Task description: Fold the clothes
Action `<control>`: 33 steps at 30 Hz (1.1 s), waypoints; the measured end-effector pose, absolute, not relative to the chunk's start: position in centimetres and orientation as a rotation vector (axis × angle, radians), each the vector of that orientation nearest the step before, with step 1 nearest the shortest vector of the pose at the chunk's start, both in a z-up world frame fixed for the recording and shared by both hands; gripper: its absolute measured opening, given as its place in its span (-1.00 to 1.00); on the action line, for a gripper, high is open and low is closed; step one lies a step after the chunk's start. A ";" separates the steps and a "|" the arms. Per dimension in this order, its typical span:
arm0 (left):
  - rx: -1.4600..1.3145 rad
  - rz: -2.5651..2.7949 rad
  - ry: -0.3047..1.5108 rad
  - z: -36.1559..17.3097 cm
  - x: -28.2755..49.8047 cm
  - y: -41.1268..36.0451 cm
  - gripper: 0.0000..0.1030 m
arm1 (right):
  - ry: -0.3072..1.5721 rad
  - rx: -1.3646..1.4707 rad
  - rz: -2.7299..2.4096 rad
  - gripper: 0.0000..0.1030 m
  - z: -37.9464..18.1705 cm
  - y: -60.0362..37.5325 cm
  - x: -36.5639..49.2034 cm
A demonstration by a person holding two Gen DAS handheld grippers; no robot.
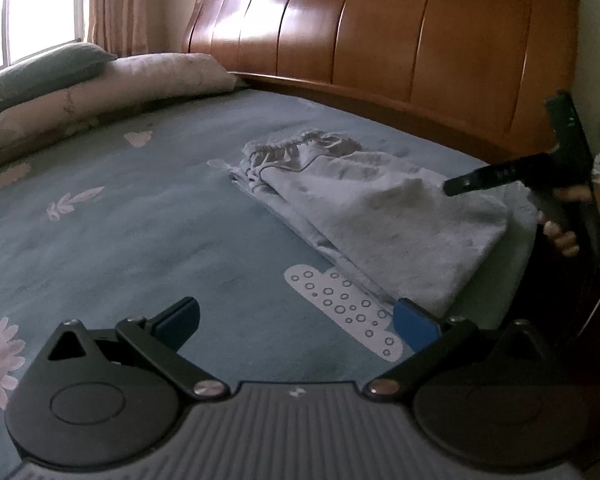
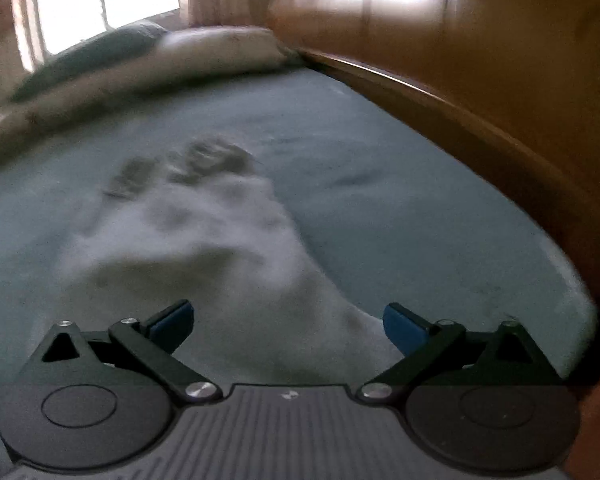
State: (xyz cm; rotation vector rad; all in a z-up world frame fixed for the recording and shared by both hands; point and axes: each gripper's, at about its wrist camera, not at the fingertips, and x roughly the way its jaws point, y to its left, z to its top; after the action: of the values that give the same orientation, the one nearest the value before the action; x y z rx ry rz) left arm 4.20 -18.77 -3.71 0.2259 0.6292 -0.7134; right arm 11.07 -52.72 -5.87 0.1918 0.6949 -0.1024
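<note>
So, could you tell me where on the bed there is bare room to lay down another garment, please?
The widest bare patch of the teal patterned bedsheet lies between the folded pale grey garment and the rolled floral quilt. A narrower strip runs between the garment and the wooden headboard. The near right corner is crowded: the right tongs hover over the garment there.

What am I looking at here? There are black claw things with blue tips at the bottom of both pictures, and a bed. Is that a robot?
No robot: a person holds a two-finger gripper in each hand, with a camera on each looking forward. One picture is from the left gripper, the other, blurry, from the right gripper. Both are open and hold nothing. On the blue bedsheet lies a pale grey garment, partly folded, before a wooden headboard. In the left view, the right gripper shows at the far right edge.
</note>
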 end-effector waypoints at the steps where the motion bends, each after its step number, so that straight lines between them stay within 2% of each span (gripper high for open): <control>1: 0.228 -0.712 0.632 -3.7 4.2 -18.9 0.99 | 0.703 0.187 -0.078 1.00 -6.3 -52.4 11.5; 5: 0.249 -0.709 0.633 -3.7 4.0 -18.9 0.99 | 0.781 0.110 -0.105 1.00 -8.7 -52.7 13.0; 12: 0.226 -0.710 0.657 -4.1 4.6 -19.4 0.99 | 0.686 0.157 -0.091 1.00 -5.7 -52.1 12.8; 19: 0.244 -0.689 0.611 -3.3 4.1 -19.0 0.99 | 0.776 0.212 -0.089 1.00 -7.8 -51.7 15.4; 28: 0.171 -0.618 0.514 -0.5 3.9 -18.2 0.99 | 0.739 0.173 -0.183 1.00 -0.1 -50.3 10.3; 33: 0.110 -0.577 0.432 2.0 3.0 -17.9 0.99 | 0.624 0.138 -0.196 1.00 4.9 -48.0 5.2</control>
State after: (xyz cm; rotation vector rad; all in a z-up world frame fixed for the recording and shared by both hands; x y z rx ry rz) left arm 3.03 -17.86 1.99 0.1096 0.4324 -0.5767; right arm 5.22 -47.97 4.86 0.1380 0.6243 -0.1957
